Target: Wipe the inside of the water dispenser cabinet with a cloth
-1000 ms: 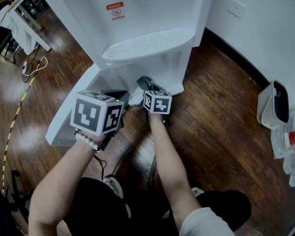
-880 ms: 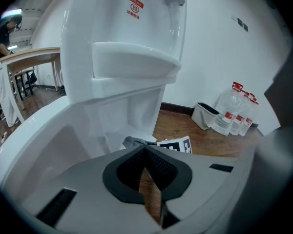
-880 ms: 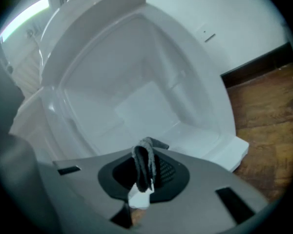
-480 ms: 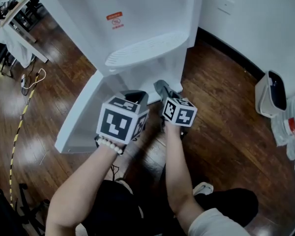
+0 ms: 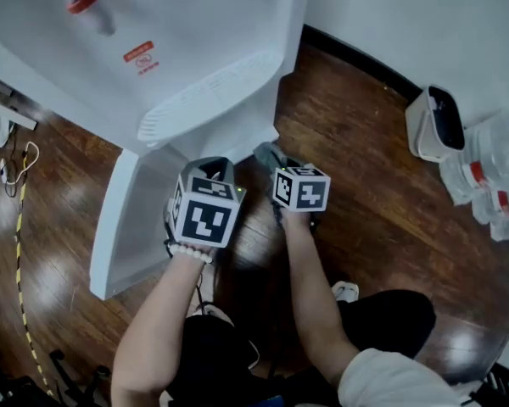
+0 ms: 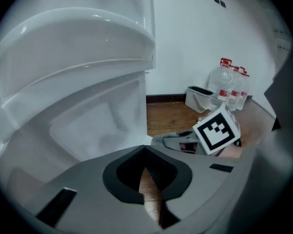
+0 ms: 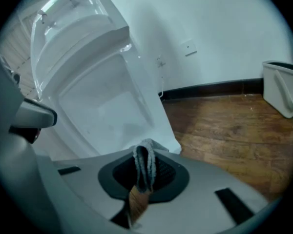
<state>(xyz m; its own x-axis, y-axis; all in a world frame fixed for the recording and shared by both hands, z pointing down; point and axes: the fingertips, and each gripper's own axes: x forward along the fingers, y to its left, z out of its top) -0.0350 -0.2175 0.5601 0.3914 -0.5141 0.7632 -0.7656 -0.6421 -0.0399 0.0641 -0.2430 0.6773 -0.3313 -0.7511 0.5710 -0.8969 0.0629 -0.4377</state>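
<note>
Because the cloth (image 7: 145, 162) sits clamped in the fingers of our right gripper (image 7: 144, 175), fold forward, we can likely press it into the open cabinet (image 7: 100, 108) just ahead. Our left gripper (image 6: 146, 172), fingers clenched on nothing, hovers alongside near the door (image 5: 123, 227), out of the way.

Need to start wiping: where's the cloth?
Right gripper view: the cloth is pinched in the right gripper, just before the open cabinet.
</note>
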